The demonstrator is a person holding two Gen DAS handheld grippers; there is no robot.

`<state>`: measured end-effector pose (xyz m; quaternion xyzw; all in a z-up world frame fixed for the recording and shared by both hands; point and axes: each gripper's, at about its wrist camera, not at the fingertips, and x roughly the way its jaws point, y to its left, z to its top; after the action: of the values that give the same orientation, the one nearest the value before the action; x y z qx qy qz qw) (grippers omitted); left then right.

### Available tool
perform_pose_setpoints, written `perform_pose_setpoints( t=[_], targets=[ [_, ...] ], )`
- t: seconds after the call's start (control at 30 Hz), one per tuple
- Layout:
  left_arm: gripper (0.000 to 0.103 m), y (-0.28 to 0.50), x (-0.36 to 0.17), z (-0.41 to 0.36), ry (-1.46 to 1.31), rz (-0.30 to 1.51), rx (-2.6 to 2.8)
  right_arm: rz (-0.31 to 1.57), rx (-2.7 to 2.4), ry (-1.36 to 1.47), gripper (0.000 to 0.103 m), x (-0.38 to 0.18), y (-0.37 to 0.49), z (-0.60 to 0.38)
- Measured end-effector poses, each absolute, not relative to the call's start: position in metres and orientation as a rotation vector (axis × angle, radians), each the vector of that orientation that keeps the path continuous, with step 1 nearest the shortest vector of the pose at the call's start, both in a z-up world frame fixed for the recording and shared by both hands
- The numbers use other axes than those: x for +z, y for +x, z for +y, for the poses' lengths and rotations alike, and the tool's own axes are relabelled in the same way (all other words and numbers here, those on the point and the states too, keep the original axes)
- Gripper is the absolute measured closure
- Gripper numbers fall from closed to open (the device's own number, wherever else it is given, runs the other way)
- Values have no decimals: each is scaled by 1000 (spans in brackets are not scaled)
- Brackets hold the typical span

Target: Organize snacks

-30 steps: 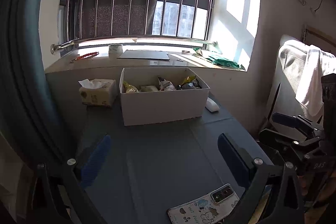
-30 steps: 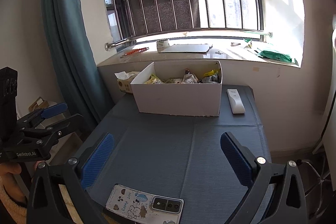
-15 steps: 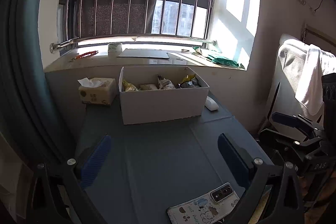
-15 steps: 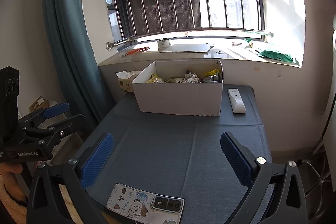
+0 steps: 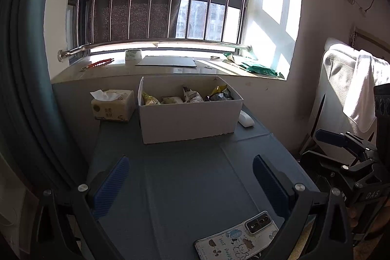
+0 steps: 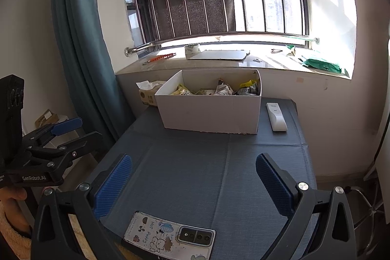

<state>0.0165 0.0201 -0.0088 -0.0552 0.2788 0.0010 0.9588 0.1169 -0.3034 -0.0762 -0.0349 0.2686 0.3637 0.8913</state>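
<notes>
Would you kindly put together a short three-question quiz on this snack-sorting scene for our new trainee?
1. True or false: the white box on the table already holds snack packets.
2. Which object lies on the table at the box's right side in the right wrist view? A) tissue pack B) white remote C) roll of tape
3. Fill in: both the left gripper and the right gripper are ____ and hold nothing.

Key
1. True.
2. B: the white remote. The tissue pack sits at the box's left side, and the roll of tape is on the windowsill.
3. Open.
</notes>
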Motion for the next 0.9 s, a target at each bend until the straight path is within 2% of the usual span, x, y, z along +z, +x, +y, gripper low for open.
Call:
perform_pose_setpoints(
  t=[0.9],
  targets=[
    [0, 17, -11, 16, -99, 577, 11, 562, 753, -71, 0, -77, 118, -305]
  ],
)
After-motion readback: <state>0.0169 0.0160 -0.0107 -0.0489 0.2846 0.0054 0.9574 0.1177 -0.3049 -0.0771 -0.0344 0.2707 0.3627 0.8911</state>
